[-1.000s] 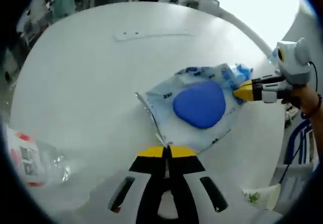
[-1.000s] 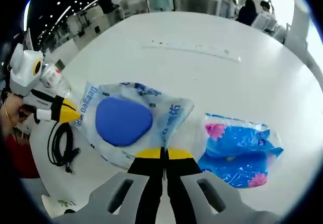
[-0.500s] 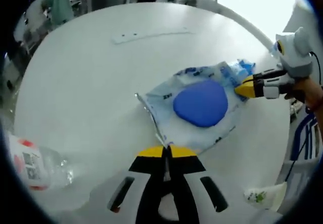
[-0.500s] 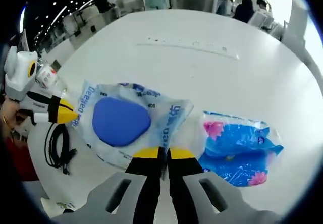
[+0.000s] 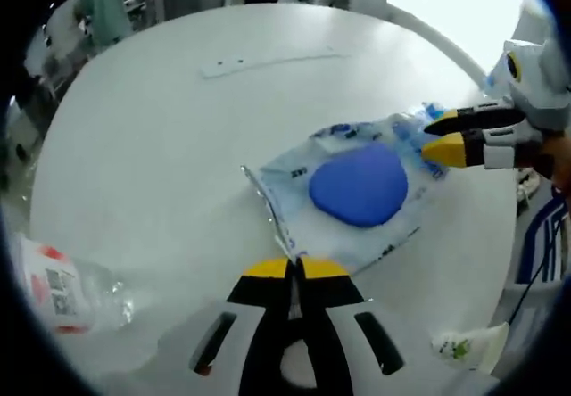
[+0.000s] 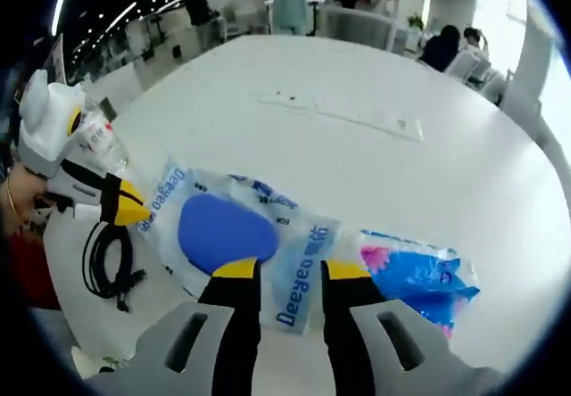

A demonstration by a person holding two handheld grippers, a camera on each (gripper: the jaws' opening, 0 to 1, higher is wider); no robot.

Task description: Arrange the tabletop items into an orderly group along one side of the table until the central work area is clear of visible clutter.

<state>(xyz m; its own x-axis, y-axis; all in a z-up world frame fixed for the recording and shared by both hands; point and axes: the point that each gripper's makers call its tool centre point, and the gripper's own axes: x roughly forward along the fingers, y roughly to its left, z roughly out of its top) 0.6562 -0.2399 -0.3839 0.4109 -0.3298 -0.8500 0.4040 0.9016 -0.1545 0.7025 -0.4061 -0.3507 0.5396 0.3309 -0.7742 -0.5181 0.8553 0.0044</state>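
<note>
Desk [image 5: 152,146] clutter first: round white top, mid-tidy, items loosely scattered around its near half. Biggest piece is the clear printed bag [image 5: 352,195] with a blue pad [image 5: 359,185] inside, lying flat near the desk's middle; in the right gripper view the same bag [image 6: 241,235] spreads just ahead of the jaws. Left claw [image 5: 294,267] has its jaws together, pinched on the bag's near edge as far as I can tell, yellow tips touching the plastic. Right claw [image 6: 290,271] has its jaws apart, straddling the opposite edge of the bag but gripping nothing; in the left gripper view it [image 5: 451,136] sits at the far corner, tips spread. Beside the bag lies a blue floral tissue pack [image 6: 419,276], touching or slightly under the bag's edge, can't tell which. A plastic bottle [image 5: 62,280] with a red and white label lies on its side near the rim, a black cable [image 6: 111,267] is coiled close to the left claw [image 6: 125,204], and a small white packet [image 5: 464,347] sits at the desk edge. Far side carries a thin pale strip [image 5: 268,60]. To do the step well, I'd say: right claw should shut on the plastic only, not the pad, so both ends lift evenly; thin film will slip and sag, so keep it low and slide toward the side where bottle and cable already lie. Watch the tissue pack doesn't drag along.
</note>
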